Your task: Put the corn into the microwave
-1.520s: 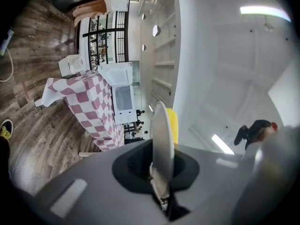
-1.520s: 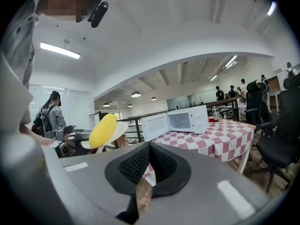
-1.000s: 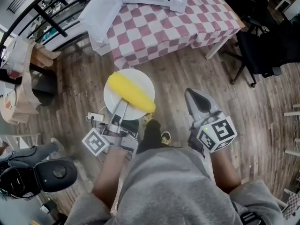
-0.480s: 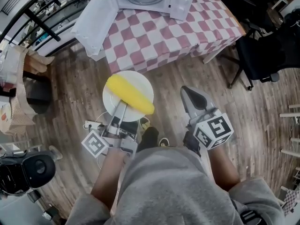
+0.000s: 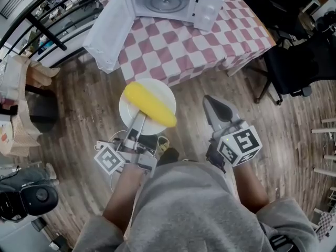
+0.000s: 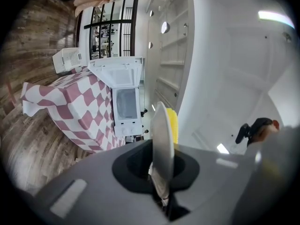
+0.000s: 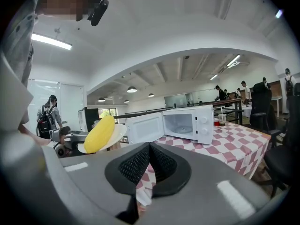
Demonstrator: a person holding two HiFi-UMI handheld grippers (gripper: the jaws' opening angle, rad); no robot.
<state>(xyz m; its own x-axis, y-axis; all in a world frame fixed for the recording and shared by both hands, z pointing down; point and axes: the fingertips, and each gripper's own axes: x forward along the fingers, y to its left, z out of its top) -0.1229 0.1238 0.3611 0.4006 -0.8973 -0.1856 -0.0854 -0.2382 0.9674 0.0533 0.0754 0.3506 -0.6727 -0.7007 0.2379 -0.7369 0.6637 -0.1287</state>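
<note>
Left gripper (image 5: 140, 121): clamped on white plate (image 5: 159, 88) rim; corn cob (image 5: 149, 105) atop. Right gripper (image 5: 214, 106): jaws together, empty. Microwave (image 5: 173, 1): open, checked table (image 5: 178, 46) far edge.

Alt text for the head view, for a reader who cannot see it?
Seen from above, the left gripper clamps the rim of a white plate carrying a yellow corn cob, held over a wooden floor just short of a checked-cloth table with an open microwave. The right gripper is shut and empty beside it.
</note>
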